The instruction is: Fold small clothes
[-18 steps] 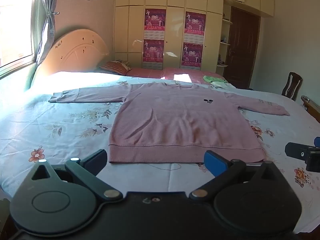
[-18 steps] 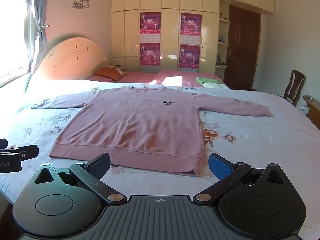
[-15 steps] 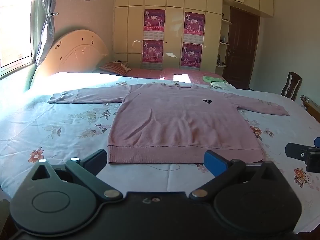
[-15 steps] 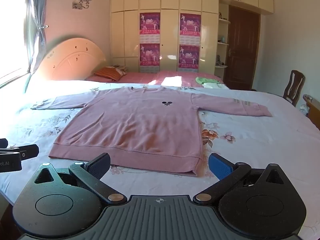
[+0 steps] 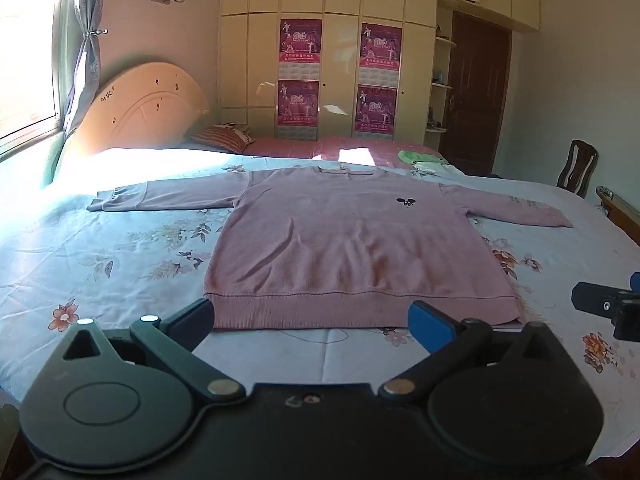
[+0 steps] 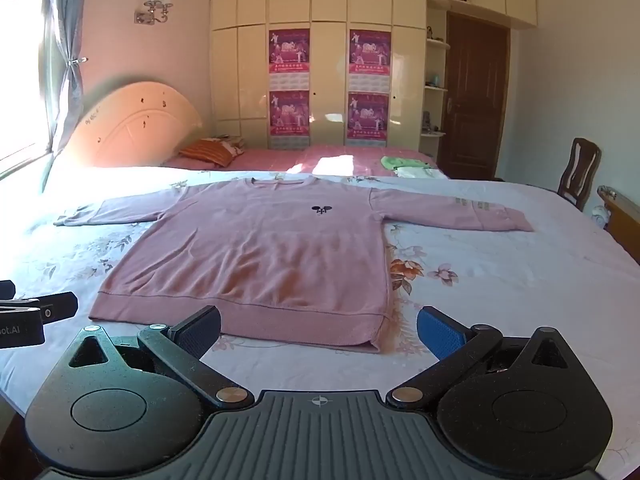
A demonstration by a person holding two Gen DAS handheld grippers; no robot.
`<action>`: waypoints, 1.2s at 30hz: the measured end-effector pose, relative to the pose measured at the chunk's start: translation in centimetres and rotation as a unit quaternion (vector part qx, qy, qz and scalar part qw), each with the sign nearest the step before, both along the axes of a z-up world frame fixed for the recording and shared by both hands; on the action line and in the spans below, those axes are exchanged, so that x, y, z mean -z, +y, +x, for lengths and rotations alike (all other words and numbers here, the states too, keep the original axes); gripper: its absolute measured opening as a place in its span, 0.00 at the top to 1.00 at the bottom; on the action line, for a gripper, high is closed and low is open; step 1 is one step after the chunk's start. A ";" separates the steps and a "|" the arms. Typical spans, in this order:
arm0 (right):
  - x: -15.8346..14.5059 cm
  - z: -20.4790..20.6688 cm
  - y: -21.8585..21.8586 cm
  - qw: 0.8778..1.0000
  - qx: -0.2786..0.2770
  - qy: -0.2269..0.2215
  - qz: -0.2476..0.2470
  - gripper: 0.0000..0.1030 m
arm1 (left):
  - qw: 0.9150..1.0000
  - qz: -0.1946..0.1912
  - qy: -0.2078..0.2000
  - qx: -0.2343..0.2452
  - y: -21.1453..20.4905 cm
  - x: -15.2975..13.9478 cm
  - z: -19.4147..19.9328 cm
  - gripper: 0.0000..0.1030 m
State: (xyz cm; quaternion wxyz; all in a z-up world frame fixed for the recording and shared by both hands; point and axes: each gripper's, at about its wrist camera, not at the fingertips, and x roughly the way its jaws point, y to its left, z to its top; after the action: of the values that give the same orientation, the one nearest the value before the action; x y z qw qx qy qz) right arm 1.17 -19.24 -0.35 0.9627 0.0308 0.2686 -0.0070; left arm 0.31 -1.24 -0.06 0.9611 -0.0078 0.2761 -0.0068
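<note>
Where the flowered bedsheet (image 5: pixel 120 248) covers the near bed, one pink long-sleeved sweater (image 5: pixel 352 248) lies flat, front side up, with both sleeves spread out to the sides and its ribbed hem nearest the cameras. A small dark emblem (image 5: pixel 406 201) sits on its chest, and faint pale stripes mark the sleeve (image 6: pixel 472 210) on the right side of the view. The knit shows a few soft creases across the middle.

Two tools are in view. The left hand-held gripper (image 5: pixel 312 320) has its jaws spread fully wide with nothing between them, just short of the hem. The right hand-held gripper (image 6: pixel 318 330) is likewise spread wide and empty, near the hem's right corner.

Behind, four magenta posters (image 5: pixel 301 46) hang on the cream wardrobe, one striped pillow (image 5: pixel 224 138) and a green cloth (image 6: pixel 406 162) lie on the second bed, and one wooden chair (image 6: pixel 580 172) stands by the door.
</note>
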 end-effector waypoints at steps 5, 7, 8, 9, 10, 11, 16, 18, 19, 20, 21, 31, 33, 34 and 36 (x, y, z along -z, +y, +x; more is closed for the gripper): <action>0.1 0.0 0.3 1.000 0.003 -0.002 0.000 0.00 | 1.000 0.001 0.002 0.002 -0.1 0.0 0.0 0.00; 0.1 0.0 0.4 1.000 0.003 -0.002 0.000 0.00 | 1.000 0.001 0.002 0.003 -0.1 -0.1 0.1 0.00; 0.1 0.0 0.4 1.000 0.003 -0.003 0.000 0.00 | 1.000 0.002 0.002 0.003 -0.2 -0.1 0.1 0.00; 0.1 0.0 0.4 1.000 0.004 -0.003 0.000 0.00 | 1.000 0.003 0.002 0.004 -0.2 -0.1 0.1 0.00; 0.1 0.0 0.4 1.000 0.004 -0.003 0.000 0.00 | 1.000 0.004 0.002 0.004 -0.2 -0.1 0.1 0.00; 0.1 0.0 0.5 1.000 0.004 -0.003 0.000 0.00 | 1.000 0.004 0.001 0.005 -0.1 -0.1 0.1 0.00; 0.1 0.0 0.5 1.000 0.002 -0.004 0.002 0.00 | 1.000 0.005 0.000 0.006 0.0 -0.1 0.1 0.00; 0.1 0.0 0.6 1.000 0.002 -0.005 0.001 0.00 | 1.000 0.006 0.000 0.005 0.0 -0.1 0.1 0.00; 0.1 0.0 0.7 1.000 0.002 -0.005 0.001 0.00 | 1.000 0.005 0.000 0.005 0.0 -0.1 0.1 0.00; 0.1 0.0 0.8 1.000 0.001 -0.006 0.001 0.00 | 1.000 0.005 -0.001 0.005 0.0 -0.1 0.1 0.00; 0.1 -0.2 0.6 1.000 0.001 -0.007 0.001 0.00 | 1.000 0.006 -0.001 0.005 0.0 -0.1 0.1 0.00; 0.0 -0.2 0.8 1.000 0.001 -0.008 0.000 0.00 | 1.000 0.004 -0.003 0.006 0.3 -0.1 0.0 0.00; -0.1 -0.1 0.8 1.000 0.001 -0.009 0.000 0.00 | 1.000 0.004 -0.003 0.007 0.3 -0.1 -0.1 0.00; -0.1 -0.1 0.8 1.000 0.001 -0.009 0.000 0.00 | 1.000 0.004 -0.003 0.006 0.2 -0.1 -0.1 0.00; -0.1 -0.2 0.8 1.000 0.001 -0.010 0.000 0.00 | 1.000 0.004 -0.004 0.007 0.3 -0.1 -0.1 0.00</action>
State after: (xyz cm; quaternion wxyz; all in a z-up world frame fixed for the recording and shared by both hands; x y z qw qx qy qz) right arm 1.01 -18.42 -0.25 0.9654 0.0312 0.2589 -0.0078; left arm 0.22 -0.98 0.04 0.9620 -0.0019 0.2727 -0.0122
